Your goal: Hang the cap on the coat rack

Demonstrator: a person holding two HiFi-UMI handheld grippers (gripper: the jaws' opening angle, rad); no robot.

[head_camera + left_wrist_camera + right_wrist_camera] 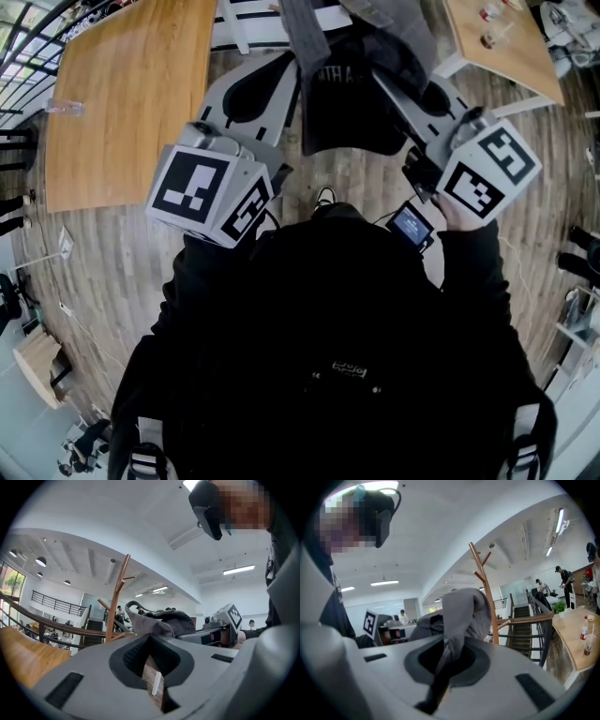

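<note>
The cap (pixel 361 70), grey and black, hangs between my two grippers in front of the person's chest. My right gripper (pixel 380 80) is shut on it, and a fold of grey fabric (pixel 459 616) runs down through its jaws. My left gripper (pixel 292 61) meets the cap's other edge at its tip; its jaws look shut there, and the cap (pixel 159 618) rises just beyond them. The wooden coat rack (pixel 117 597) stands ahead, a bare trunk with short branch pegs, also seen behind the cap in the right gripper view (pixel 485 583). The rack does not show in the head view.
A wooden table (pixel 131 94) lies at the left. Another table (pixel 497 47) at the right carries bottles (pixel 583 630). A dark railing and stairs (pixel 525 620) stand behind the rack. A small screen (pixel 411 225) sits by the right hand. People stand far off.
</note>
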